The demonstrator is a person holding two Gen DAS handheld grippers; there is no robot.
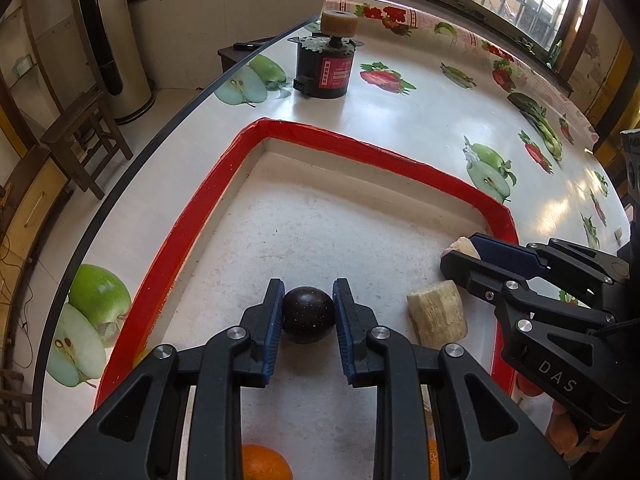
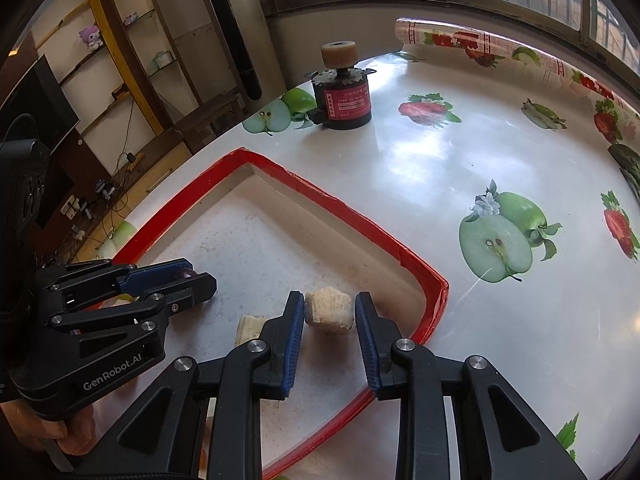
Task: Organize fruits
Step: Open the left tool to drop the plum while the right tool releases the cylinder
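A red-rimmed white tray (image 1: 256, 136) lies on the fruit-print table. My left gripper (image 1: 308, 304) is shut on a dark round plum (image 1: 308, 314) low over the tray floor; it also shows in the right wrist view (image 2: 188, 276). My right gripper (image 2: 329, 312) has its blue pads around a pale sugarcane piece (image 2: 329, 310) near the tray's right corner; the left pad touches it, a small gap shows at the right pad. A second sugarcane piece (image 1: 438, 314) lies on the tray between the grippers. An orange (image 1: 264, 462) sits under my left gripper.
A black motor with a red label and a cork wheel (image 1: 326, 64) stands on the table beyond the tray. A rolled tablecloth edge (image 2: 500, 46) runs along the far side below the windows. A wooden chair (image 1: 80, 136) stands off the table's left edge.
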